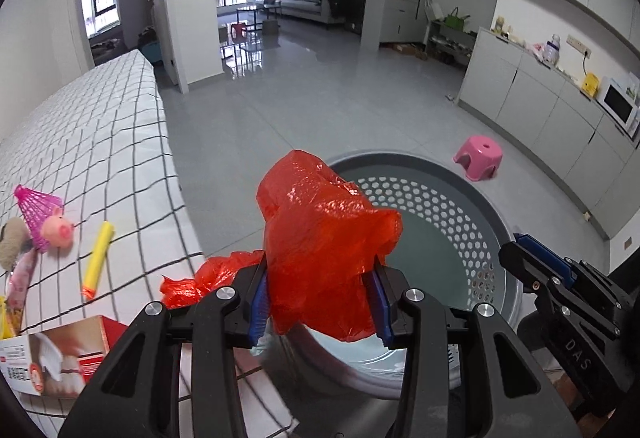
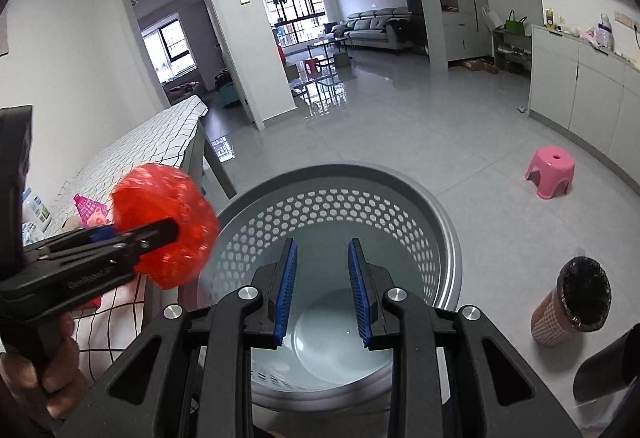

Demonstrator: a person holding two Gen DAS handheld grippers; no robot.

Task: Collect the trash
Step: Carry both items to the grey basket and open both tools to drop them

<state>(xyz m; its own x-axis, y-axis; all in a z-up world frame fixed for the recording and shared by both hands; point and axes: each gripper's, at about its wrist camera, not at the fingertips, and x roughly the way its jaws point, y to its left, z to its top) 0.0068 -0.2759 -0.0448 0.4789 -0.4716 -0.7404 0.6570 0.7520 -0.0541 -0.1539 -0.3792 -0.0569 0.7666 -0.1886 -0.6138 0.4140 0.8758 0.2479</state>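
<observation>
I see the left gripper (image 1: 318,298) clamped on a crumpled, glossy red plastic bag (image 1: 320,238), the right gripper (image 2: 322,290) parted and empty, marked "DAS".

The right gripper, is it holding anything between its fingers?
No, the right gripper has an empty gap between its blue fingers, showing only the basket below.

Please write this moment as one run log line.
left tool: shut on red bag | right tool: open, empty | basket: empty

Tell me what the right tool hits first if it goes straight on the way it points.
Probably the pale smooth bottom of the grey perforated plastic basket; the right tool holds nothing, and depth is unclear.
</observation>
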